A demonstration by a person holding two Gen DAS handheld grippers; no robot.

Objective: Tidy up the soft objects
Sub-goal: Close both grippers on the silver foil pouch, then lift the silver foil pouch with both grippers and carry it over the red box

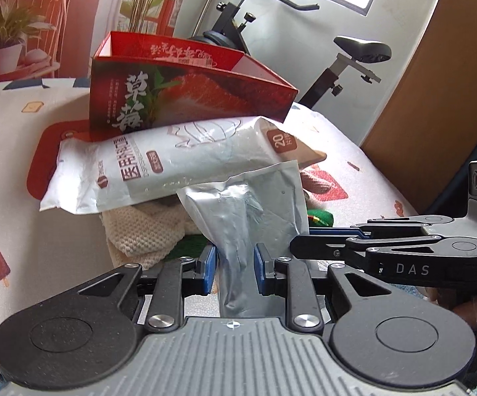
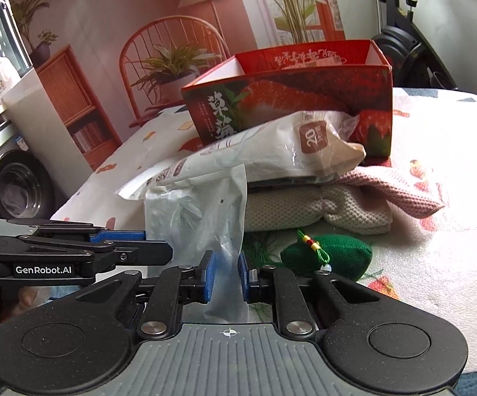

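Pinched from both sides, one crinkled silvery foil pouch is held by the left gripper and the right gripper, each closed on it. Just beyond lie one larger white plastic pack, two knitted cloths, cream and pink, and one red cardboard box. One green stuffed pouch is fully seen only from the right wrist.
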